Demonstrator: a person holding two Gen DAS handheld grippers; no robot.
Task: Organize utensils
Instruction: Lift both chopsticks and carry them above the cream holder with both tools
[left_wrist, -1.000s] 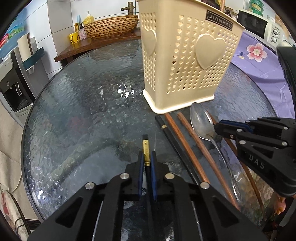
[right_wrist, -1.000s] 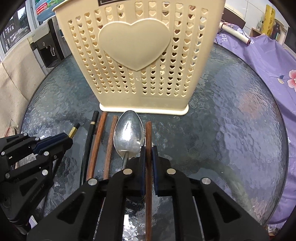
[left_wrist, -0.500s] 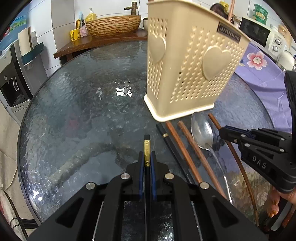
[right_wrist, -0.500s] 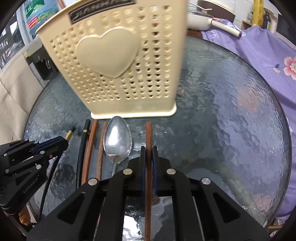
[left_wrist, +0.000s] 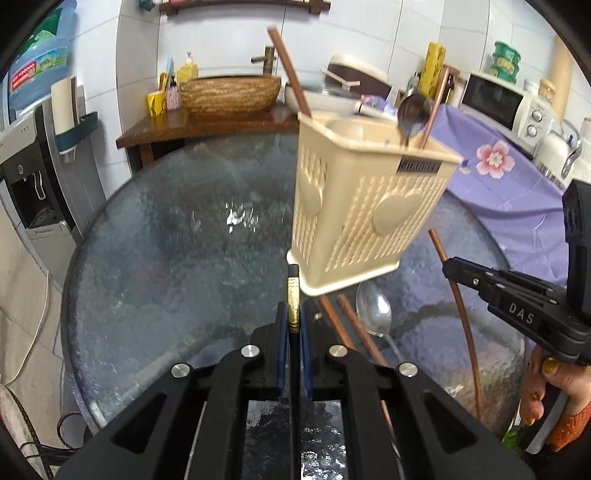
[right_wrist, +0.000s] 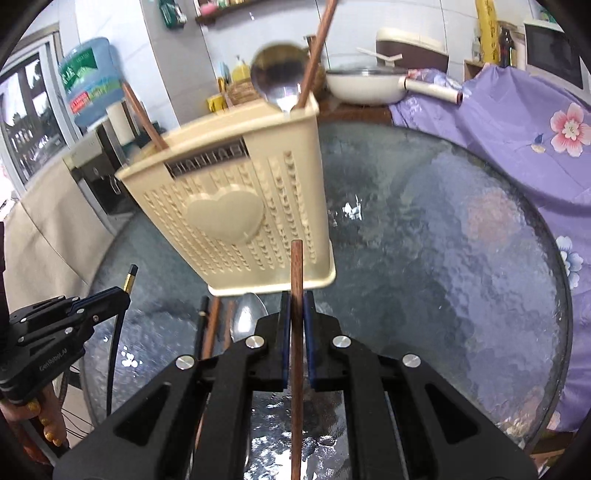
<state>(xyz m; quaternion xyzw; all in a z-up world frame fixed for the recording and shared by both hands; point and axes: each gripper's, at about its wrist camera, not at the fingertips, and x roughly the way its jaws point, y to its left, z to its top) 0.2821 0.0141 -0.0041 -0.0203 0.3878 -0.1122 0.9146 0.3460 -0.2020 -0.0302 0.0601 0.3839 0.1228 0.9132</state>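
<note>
A cream perforated utensil holder (left_wrist: 365, 214) (right_wrist: 240, 218) stands on the round glass table (left_wrist: 166, 266) and holds a spoon and brown chopsticks. My left gripper (left_wrist: 293, 317) is shut on a black chopstick with a gold band (left_wrist: 293, 295), lifted above the table; it also shows in the right wrist view (right_wrist: 127, 282). My right gripper (right_wrist: 296, 310) is shut on a brown wooden chopstick (right_wrist: 296, 280), lifted in front of the holder; it shows in the left wrist view (left_wrist: 458, 295). A spoon (left_wrist: 373, 314), two brown chopsticks (left_wrist: 343, 325) and a black chopstick (right_wrist: 202, 325) lie on the table before the holder.
A purple flowered cloth (left_wrist: 509, 184) covers the surface at the right, with a microwave (left_wrist: 498, 99) behind. A woven basin (left_wrist: 229, 92) sits on a wooden shelf at the back. A water dispenser (left_wrist: 29, 177) stands at the left.
Both grippers have risen and tilted up with their chopsticks. The holder's top and its contents have come into view. The spoon and other chopsticks stay on the table.
</note>
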